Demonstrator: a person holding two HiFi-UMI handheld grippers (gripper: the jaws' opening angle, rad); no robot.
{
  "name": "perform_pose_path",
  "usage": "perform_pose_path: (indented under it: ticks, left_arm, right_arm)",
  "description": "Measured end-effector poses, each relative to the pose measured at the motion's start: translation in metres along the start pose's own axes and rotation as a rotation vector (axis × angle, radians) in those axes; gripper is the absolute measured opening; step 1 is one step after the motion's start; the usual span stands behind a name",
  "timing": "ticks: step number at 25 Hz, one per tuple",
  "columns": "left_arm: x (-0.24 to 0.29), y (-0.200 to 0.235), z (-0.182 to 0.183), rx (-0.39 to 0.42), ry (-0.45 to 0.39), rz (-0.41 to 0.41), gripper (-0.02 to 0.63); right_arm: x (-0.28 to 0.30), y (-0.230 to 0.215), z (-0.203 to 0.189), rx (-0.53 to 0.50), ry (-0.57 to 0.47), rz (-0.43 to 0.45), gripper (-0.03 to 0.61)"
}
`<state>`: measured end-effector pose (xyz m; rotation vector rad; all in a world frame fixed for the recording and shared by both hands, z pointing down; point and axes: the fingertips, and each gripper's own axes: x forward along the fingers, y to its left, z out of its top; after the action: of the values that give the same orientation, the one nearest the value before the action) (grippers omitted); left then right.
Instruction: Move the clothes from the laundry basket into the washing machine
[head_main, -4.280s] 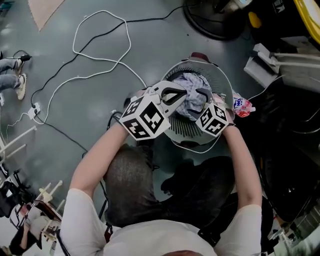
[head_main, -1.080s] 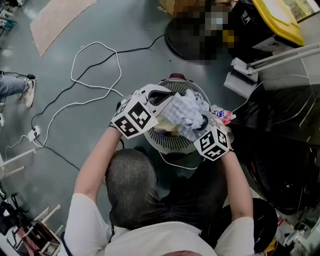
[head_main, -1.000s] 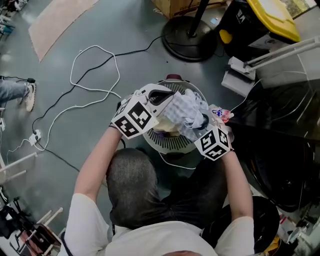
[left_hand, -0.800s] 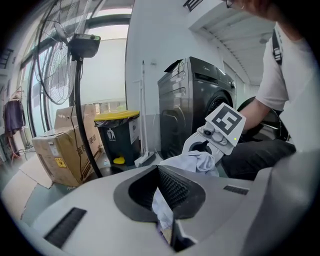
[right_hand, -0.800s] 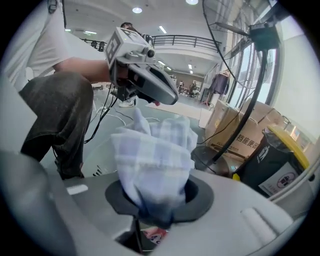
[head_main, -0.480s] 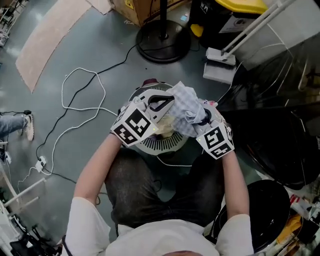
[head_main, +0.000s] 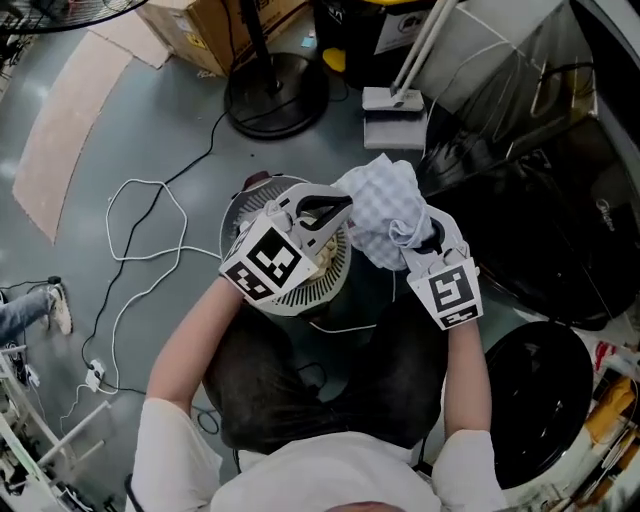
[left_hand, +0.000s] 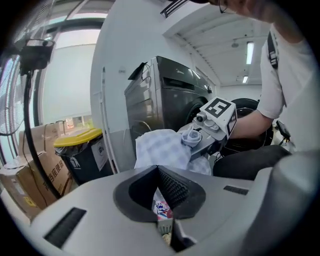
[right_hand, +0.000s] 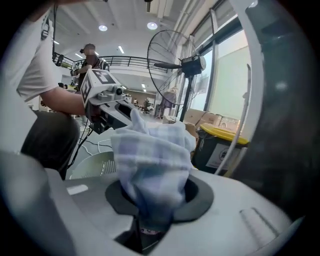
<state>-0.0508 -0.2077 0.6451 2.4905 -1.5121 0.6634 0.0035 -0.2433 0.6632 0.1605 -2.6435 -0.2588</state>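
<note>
Pale-blue checked cloth (head_main: 385, 205) — pinched in the right claw (head_main: 422, 236) — is now lifted clear of the white slatted laundry basket (head_main: 300, 292), nearing the grey washing machine (left_hand: 165, 100); left claw (head_main: 338, 208) pressed together, empty.

The right gripper (right_hand: 146, 227) has its jaws closed on a pale blue checked cloth (right_hand: 152, 160), which bunches up out of them — its peak reaches the tip of the left gripper (right_hand: 126, 112). Behind stand a white laundry basket (right_hand: 92, 167), a standing fan (right_hand: 175, 62) and a yellow-lidded bin (right_hand: 220, 142).
</note>
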Motion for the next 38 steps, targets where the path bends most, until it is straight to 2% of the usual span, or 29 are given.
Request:
perform_pose_path:
  ticks: [6,15,23,27,31,38]
  left_arm:
    - [0.041,-0.048,0.031,0.044,-0.029,-0.129,0.006]
    - [0.097,-0.094,0.055,0.074,-0.07,-0.288,0.006]
    - [0.125,-0.161,0.076,0.142,-0.093,-0.427,0.006]
    - [0.14,-0.176,0.08,0.12,-0.104,-0.437,0.006]
    - [0.152,-0.185,0.084,0.124,-0.116,-0.436,0.006]
    - [0.177,-0.199,0.074,0.157,-0.105,-0.441,0.006]
  right_arm:
    - [-0.06,-0.023,-0.021,0.099,-0.035,-0.164,0.119]
    - [-0.117,-0.037,-0.055,0.131,0.019,-0.335,0.118]
    - [-0.2,-0.054,-0.09,0.187,0.031,-0.59,0.118]
    - [-0.239,-0.068,-0.107,0.175,0.057,-0.721,0.118]
    - [-0.265,-0.09,-0.129,0.204,0.002,-0.874,0.118]
    - [-0.277,-0.115,-0.164,0.198,-0.001,-0.992,0.118]
